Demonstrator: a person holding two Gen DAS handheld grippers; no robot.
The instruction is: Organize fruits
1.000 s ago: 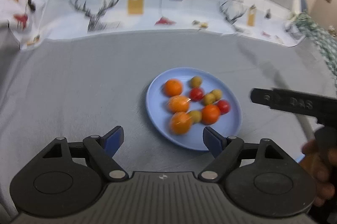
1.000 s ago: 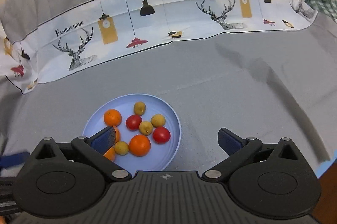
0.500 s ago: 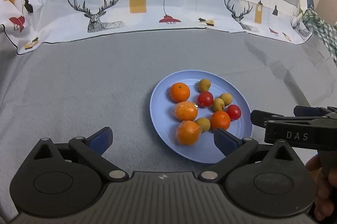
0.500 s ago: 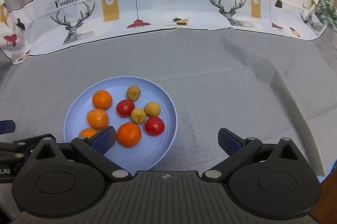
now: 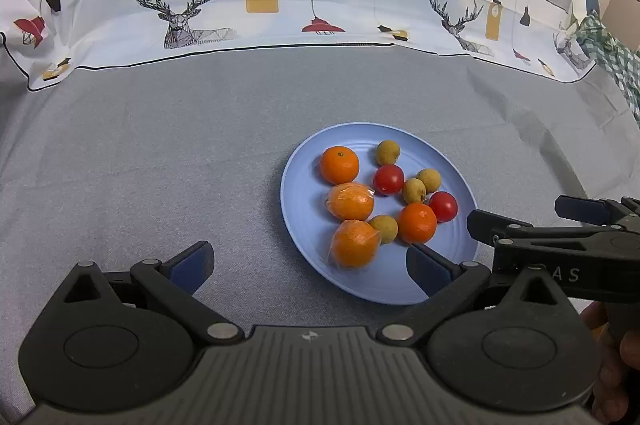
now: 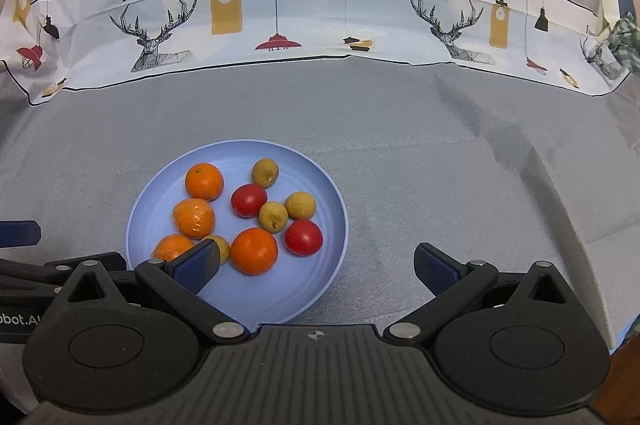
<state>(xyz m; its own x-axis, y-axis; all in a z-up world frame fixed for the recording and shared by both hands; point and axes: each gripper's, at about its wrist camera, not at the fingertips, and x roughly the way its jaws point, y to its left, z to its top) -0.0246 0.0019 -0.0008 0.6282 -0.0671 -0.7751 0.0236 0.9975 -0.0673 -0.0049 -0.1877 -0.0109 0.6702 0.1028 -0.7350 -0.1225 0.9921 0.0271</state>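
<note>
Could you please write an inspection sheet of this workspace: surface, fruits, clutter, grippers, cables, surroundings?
Surface: grey cloth, wrinkled at the right.
Job's things: blue plate holds four oranges, two of them in clear wrap, two red tomatoes and four small tan fruits.
Clutter: nothing seen.
Grippers: left gripper open, empty; right gripper open, empty, one finger over the plate.
Cables: nothing seen.
Surroundings: printed cloth with deer and lamps behind; green checked cloth at far right.
</note>
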